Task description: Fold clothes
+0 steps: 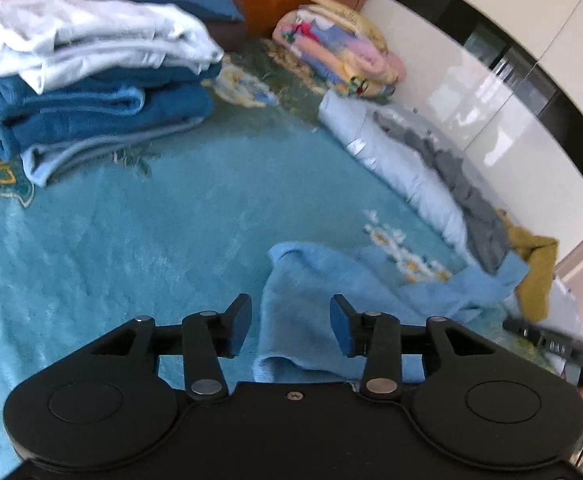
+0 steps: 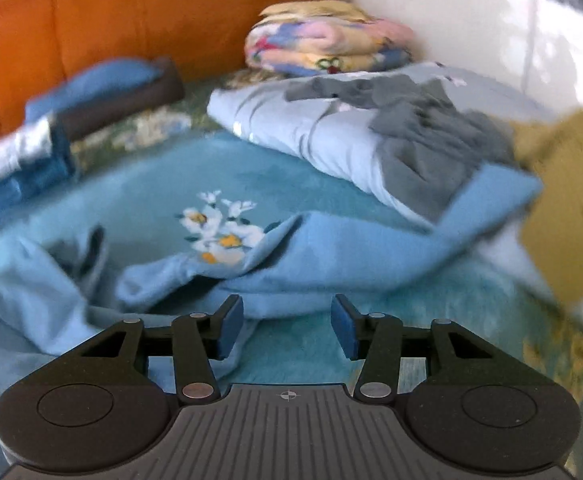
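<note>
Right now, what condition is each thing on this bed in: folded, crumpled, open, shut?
Light blue towel: unfolded, rumpled on the bedspread.
Stack of towels: folded, white ones on top of dark blue.
Floral blanket: folded, by the wall.
Grey garment: crumpled on a pale blue quilt.
Left claw: open, over the towel, not gripping it.
Right claw: open, empty.
</note>
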Demonstrator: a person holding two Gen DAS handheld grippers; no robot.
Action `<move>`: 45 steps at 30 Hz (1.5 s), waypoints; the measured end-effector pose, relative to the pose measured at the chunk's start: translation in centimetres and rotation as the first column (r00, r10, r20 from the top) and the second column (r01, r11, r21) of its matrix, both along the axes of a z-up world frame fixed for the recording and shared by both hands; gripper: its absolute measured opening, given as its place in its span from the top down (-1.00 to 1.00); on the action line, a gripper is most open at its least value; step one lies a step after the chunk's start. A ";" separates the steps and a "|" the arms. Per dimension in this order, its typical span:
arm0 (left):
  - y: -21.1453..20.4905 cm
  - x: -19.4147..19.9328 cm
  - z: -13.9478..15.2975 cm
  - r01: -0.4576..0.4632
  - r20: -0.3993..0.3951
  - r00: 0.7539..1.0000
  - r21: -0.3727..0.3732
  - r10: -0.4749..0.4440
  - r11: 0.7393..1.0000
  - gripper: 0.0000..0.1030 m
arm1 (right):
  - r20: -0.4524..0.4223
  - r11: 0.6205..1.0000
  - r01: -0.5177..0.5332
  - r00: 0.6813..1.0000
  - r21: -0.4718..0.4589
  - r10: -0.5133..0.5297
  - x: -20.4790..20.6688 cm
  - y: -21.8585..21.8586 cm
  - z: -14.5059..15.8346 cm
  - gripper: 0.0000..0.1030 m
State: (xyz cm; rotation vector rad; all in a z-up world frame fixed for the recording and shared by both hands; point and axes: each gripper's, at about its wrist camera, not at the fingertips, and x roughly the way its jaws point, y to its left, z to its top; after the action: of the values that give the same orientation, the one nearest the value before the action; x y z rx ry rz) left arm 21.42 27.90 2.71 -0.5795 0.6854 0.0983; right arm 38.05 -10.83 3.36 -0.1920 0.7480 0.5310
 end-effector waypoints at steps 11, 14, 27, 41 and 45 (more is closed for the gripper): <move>0.2 4.3 -2.9 0.083 -0.039 0.996 -0.053 -0.085 0.995 0.09 | 0.132 0.904 -0.263 0.937 -0.337 0.323 0.4 6.6 -2.4 -0.40; 0.1 5.5 -3.6 0.102 -0.045 0.993 -0.069 -0.105 0.992 0.06 | 0.138 0.893 -0.294 0.924 -0.339 0.357 0.9 7.5 -2.8 -0.26; -0.8 5.7 -2.4 0.110 0.017 0.994 -0.052 -0.110 0.993 0.87 | 0.102 0.972 -0.192 0.973 -0.133 0.206 2.8 7.4 -1.1 0.89; -3.1 1.5 11.7 0.120 0.278 0.949 0.109 -0.146 0.987 0.87 | 0.373 0.996 0.035 0.925 0.086 -0.065 -0.6 0.2 12.0 0.89; -5.0 -0.3 16.0 0.119 0.343 0.924 0.159 -0.168 0.980 0.87 | 0.456 0.989 0.050 0.883 0.140 -0.109 -3.1 -1.9 16.0 0.89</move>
State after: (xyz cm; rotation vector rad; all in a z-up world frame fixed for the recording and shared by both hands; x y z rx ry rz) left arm 21.13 22.94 18.73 -0.3994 0.3628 -0.0967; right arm 34.95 -12.76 19.32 -0.1628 0.2517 0.4277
